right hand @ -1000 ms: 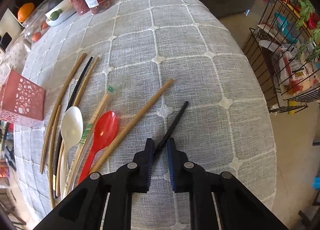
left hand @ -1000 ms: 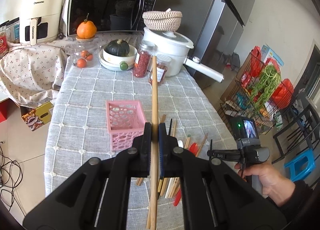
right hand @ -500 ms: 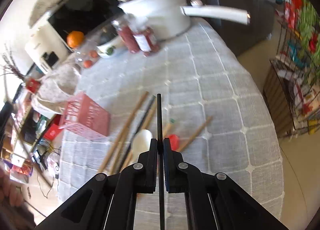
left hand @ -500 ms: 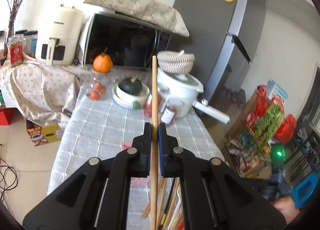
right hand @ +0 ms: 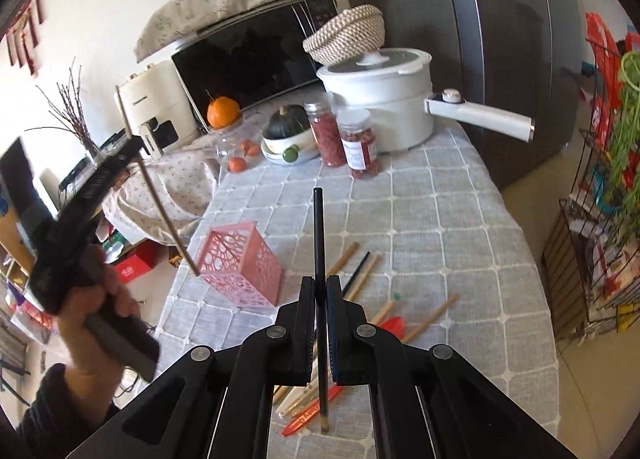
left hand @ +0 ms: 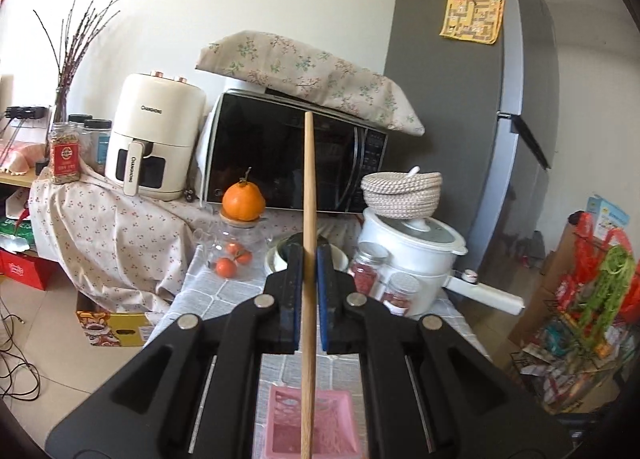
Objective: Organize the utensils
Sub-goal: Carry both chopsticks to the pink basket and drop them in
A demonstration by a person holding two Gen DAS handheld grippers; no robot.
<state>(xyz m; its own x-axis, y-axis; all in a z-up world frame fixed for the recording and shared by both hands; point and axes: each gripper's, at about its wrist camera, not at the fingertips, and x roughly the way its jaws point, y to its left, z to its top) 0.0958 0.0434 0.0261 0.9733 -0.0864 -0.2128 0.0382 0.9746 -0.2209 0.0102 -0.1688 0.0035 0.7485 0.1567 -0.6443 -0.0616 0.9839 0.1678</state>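
**Two chopsticks lifted, pink basket waits below**

The left gripper (left hand: 308,259) is clenched on a wooden chopstick (left hand: 308,195), which runs straight up past the fingertips and down behind them, its lower end hanging just over the open mouth of the pink basket (left hand: 344,437) directly beneath the jaws. Holding it near upright looks meant to let it drop end-first into the basket. The right gripper (right hand: 319,291) grasps a black chopstick (right hand: 318,235) the same way, pinched near its lower third so most of the stick stands ahead of the jaws; the basket sits ahead and to the left of them. Seen from the right wrist, a hand (right hand: 92,311) carries the left tool, its stick slanting down toward the basket's near corner.

Below and beside the right jaws, more wooden chopsticks (right hand: 430,319) and a red spoon (right hand: 390,327) lie loose on the grey checked tablecloth (right hand: 440,219), not yet sorted. Beyond both jaws at the table's far end stand a white pot (right hand: 384,107), two spice jars (right hand: 346,139), a bowl with a dark squash (right hand: 286,127) and an orange (left hand: 243,201), with a microwave (left hand: 280,155) and a grey fridge (left hand: 452,107) behind.
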